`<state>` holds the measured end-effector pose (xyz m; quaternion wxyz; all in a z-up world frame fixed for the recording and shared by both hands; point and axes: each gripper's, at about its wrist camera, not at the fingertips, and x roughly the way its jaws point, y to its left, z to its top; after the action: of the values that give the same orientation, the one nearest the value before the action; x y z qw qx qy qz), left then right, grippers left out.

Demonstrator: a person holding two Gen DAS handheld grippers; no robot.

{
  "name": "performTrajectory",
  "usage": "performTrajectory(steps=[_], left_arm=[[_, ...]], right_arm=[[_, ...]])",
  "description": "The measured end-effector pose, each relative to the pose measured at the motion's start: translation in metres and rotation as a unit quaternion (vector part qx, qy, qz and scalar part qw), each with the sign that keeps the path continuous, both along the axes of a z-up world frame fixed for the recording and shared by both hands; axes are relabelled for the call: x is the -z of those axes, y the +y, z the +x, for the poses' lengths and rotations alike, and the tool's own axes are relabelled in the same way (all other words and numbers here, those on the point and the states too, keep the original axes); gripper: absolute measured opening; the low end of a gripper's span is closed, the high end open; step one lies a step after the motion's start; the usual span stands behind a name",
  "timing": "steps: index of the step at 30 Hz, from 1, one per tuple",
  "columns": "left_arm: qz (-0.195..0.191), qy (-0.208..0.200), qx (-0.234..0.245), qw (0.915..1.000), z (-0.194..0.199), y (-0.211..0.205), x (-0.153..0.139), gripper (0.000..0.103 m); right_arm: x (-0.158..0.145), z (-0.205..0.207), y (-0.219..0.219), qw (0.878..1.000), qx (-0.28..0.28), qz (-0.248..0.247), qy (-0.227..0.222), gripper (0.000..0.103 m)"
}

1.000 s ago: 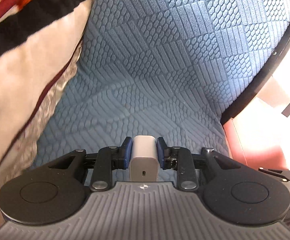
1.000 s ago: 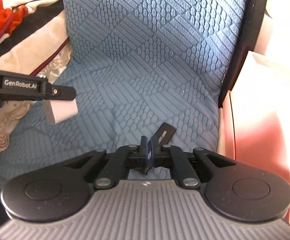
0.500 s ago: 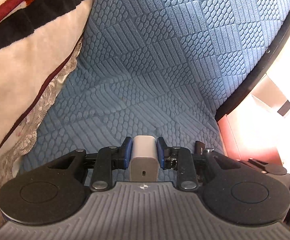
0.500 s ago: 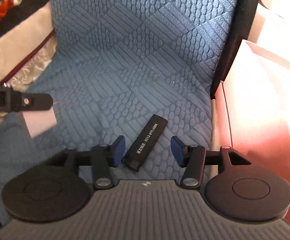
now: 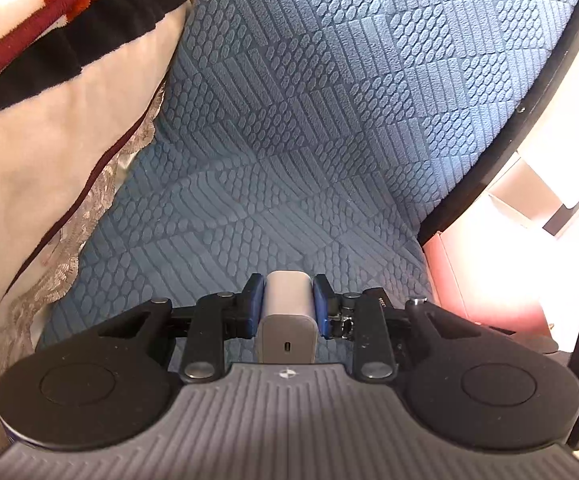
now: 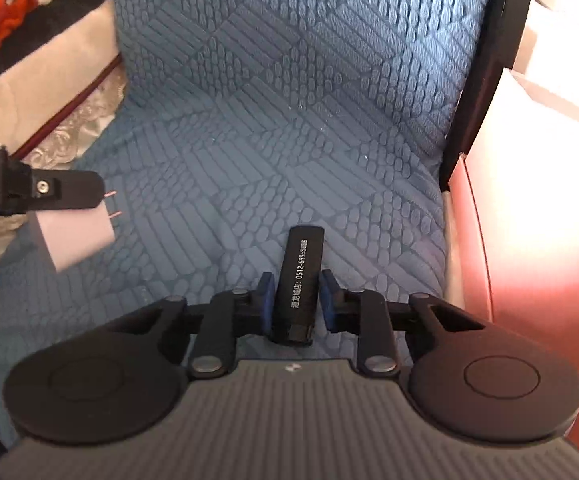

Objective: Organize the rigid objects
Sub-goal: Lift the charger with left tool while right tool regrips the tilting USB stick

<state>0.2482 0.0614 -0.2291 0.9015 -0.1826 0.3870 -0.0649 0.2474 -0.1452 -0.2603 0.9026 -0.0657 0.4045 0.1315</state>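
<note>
My left gripper is shut on a white charger plug, held just above the blue textured cushion. In the right wrist view the same charger shows at the left with its two prongs pointing right. My right gripper is open, its blue pads either side of a black rectangular stick with white print that lies on the cushion. There is a small gap on each side of the stick. A corner of the stick also peeks out in the left wrist view.
A folded blanket in cream, black and red lies along the cushion's left side, also seen in the right wrist view. A black frame edge and a pink box wall bound the right side.
My right gripper let go of the black stick, opened wide, then narrowed around it as it lies flat and straighter on the cushion. The left gripper keeps the charger and has drifted little.
</note>
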Motion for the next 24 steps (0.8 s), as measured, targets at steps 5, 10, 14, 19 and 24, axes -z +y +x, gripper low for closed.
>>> performTrajectory(steps=[5,10,14,19,24], left_arm=[[0.003,-0.003,0.002,1.0000,-0.010,-0.004,-0.002,0.031],[0.003,-0.004,0.005,1.0000,-0.023,-0.010,-0.001,0.031],[-0.001,0.001,0.008,1.0000,-0.036,-0.013,0.002,0.031],[-0.006,0.001,0.002,1.0000,-0.045,-0.010,0.003,0.031],[-0.009,-0.001,0.000,1.0000,-0.044,-0.008,0.002,0.031]], right_arm=[[-0.013,-0.018,-0.008,1.000,0.003,0.012,-0.009,0.010],[-0.018,-0.036,-0.018,1.000,0.010,0.013,-0.002,0.003],[-0.017,-0.045,-0.025,1.000,0.011,0.018,0.003,0.003],[-0.017,-0.052,-0.035,0.999,0.021,0.035,0.009,0.003],[-0.017,-0.056,-0.040,0.998,0.025,0.052,0.009,0.005]])
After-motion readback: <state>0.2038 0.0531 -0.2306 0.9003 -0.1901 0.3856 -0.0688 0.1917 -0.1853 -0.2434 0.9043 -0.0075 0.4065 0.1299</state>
